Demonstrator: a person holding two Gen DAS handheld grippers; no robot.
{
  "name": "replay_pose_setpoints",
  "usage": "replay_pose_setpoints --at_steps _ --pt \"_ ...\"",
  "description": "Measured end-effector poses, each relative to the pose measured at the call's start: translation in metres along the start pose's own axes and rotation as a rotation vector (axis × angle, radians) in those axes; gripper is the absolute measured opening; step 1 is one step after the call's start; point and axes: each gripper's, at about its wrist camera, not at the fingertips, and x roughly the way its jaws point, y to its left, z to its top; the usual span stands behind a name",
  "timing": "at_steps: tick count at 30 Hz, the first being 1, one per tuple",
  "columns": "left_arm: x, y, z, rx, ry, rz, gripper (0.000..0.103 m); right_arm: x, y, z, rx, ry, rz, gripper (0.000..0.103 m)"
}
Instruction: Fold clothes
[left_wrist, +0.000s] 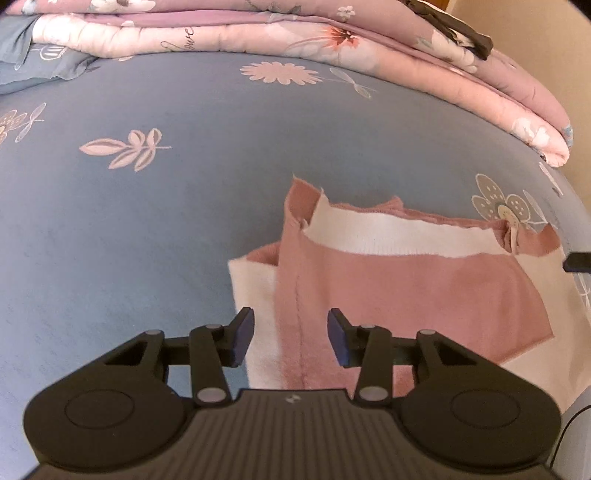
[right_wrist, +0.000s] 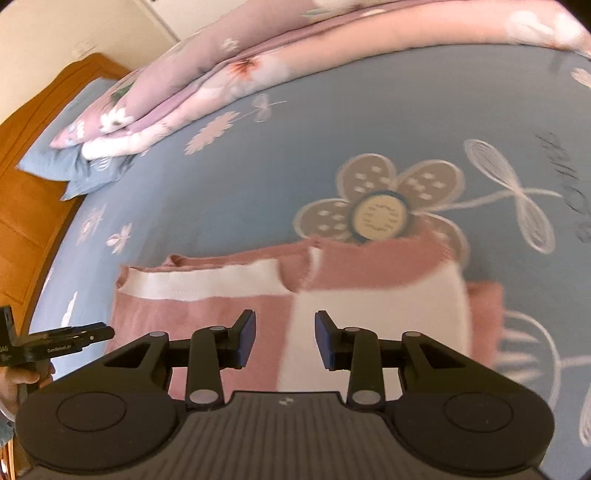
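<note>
A pink and white knitted garment (left_wrist: 406, 280) lies partly folded on the blue flowered bed sheet (left_wrist: 147, 221). In the left wrist view my left gripper (left_wrist: 291, 332) hovers over the garment's left part, above a pink seam, jaws apart with nothing pinched. In the right wrist view the same garment (right_wrist: 229, 295) lies below my right gripper (right_wrist: 284, 334), which stands open over the border of pink and white cloth. The left gripper (right_wrist: 92, 334) shows at the left edge of that view, held by a hand (right_wrist: 18, 380). A dark tip of the right gripper (left_wrist: 578, 261) pokes in at the right edge.
A folded pink flowered quilt (left_wrist: 332, 40) lies along the far side of the bed. A blue pillow (right_wrist: 66, 162) rests against an orange wooden headboard (right_wrist: 26, 184). A dark cloth item (left_wrist: 458, 29) sits on top of the quilt. The bed's edge lies at the right (left_wrist: 576, 206).
</note>
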Motion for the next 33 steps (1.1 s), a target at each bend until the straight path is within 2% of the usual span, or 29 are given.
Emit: replay_pose_setpoints --at_steps 3,8,11,16,22,26,29,31,33 --pt "0.009 -0.003 -0.003 -0.001 0.022 0.003 0.034 -0.008 -0.013 -0.01 0.044 0.002 -0.029 0.04" --pt "0.007 -0.004 -0.004 0.001 0.014 0.028 0.004 -0.018 -0.023 -0.022 0.071 0.007 -0.059 0.04" --pt "-0.007 -0.013 -0.006 0.051 -0.001 0.057 0.004 -0.023 -0.025 -0.025 0.073 0.005 -0.065 0.041" --pt "-0.022 -0.011 -0.011 0.012 0.006 0.097 0.004 -0.028 -0.026 -0.026 0.083 -0.007 -0.072 0.042" --pt "-0.004 0.006 -0.02 -0.062 0.048 0.101 0.005 -0.029 -0.037 -0.026 0.099 -0.018 -0.106 0.042" --pt "-0.002 0.001 -0.02 -0.016 0.046 0.124 0.008 -0.033 -0.048 -0.024 0.115 -0.046 -0.142 0.042" --pt "-0.015 -0.002 -0.022 -0.008 0.039 0.114 0.012 -0.036 -0.057 -0.022 0.139 -0.07 -0.165 0.048" --pt "-0.024 -0.001 -0.025 -0.02 0.041 0.138 0.02 -0.036 -0.061 -0.021 0.147 -0.069 -0.175 0.048" --pt "-0.038 -0.005 -0.032 -0.022 0.018 0.168 0.02 -0.039 -0.061 -0.025 0.142 -0.071 -0.189 0.048"
